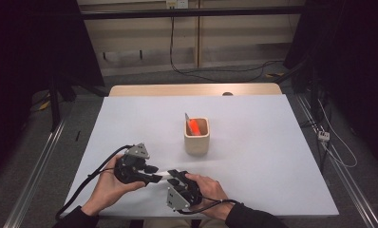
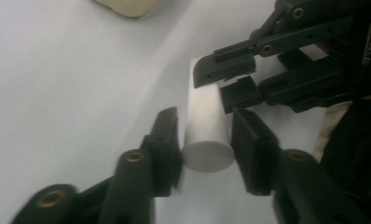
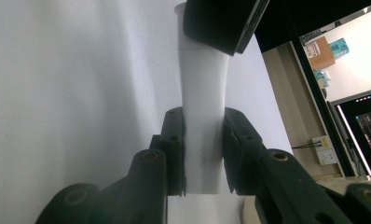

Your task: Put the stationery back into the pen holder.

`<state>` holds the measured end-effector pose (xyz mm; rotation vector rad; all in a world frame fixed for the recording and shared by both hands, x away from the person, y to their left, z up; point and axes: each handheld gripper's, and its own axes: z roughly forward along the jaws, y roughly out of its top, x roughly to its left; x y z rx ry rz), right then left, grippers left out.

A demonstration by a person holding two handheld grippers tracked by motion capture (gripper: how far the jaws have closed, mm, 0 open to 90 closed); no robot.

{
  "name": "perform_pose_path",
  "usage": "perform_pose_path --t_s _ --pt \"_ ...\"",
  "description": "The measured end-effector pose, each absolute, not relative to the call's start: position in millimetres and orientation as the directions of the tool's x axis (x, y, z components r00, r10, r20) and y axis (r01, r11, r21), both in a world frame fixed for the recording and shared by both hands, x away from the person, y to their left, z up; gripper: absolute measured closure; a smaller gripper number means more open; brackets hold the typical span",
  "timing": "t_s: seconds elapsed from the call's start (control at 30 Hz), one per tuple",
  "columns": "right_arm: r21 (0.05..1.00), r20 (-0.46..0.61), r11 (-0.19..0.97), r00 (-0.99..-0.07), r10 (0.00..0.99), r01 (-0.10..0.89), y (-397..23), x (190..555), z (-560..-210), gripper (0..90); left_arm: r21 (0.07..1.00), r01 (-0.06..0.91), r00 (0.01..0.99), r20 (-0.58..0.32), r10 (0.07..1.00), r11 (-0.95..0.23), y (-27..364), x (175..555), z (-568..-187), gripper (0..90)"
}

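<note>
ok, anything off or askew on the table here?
Nothing stands out. The white tube is held at both ends, by the left gripper and right gripper. The beige cup stands upright, an orange item inside. No spills.

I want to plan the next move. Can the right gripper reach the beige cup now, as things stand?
Probably not yet. The right gripper is shut on the white tube, which the left gripper also holds. The table towards the beige cup looks free, but the tube must be released first.
</note>
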<state>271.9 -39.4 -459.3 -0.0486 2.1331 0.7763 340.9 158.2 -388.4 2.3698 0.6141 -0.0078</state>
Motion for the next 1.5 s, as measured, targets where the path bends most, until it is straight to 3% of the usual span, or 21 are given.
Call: perform_pose_path --t_s 0.1,0.17,0.27,0.63,0.83,1.0,1.5 --pt "0.531 -0.714 0.798 -0.657 0.242 -0.284 -42.4 273.8 -458.7 71.8 0.632 0.445 0.875 -0.158 0.457 -0.634 162.6 342.1 -388.7 40.3" --pt "0.551 -0.698 0.793 -0.664 0.267 -0.261 -44.9 274.4 -458.4 71.8 0.643 0.466 0.864 -0.184 0.468 -0.608 168.5 344.3 -390.3 36.3" --pt "0.561 -0.691 0.787 -0.668 0.276 -0.255 -49.0 276.9 -456.7 71.8 0.633 0.472 0.85 -0.142 0.506 -0.614 175.7 344.9 -392.7 21.8" --pt "0.669 -0.6 0.726 -0.693 0.4 -0.16 -61.7 288.9 -446.2 71.8 0.718 0.517 0.783 -0.176 0.597 -0.467 212.9 340.7 -409.0 6.4" --pt "0.714 -0.559 0.69 -0.69 0.46 -0.118 -70.3 296.1 -438.4 71.7 0.758 0.518 0.767 -0.207 0.607 -0.396 224.0 338.0 -414.7 6.2" --pt "0.764 -0.511 0.641 -0.679 0.527 -0.078 -80.8 303.9 -427.2 71.8 0.775 0.497 0.752 -0.16 0.639 -0.391 221.0 334.4 -421.1 6.5" --pt "0.89 -0.32 0.453 -0.647 0.692 0.045 -113.8 330.0 -397.7 71.7 0.818 0.455 0.74 -0.126 0.661 -0.352 217.1 320.6 -426.8 6.4"
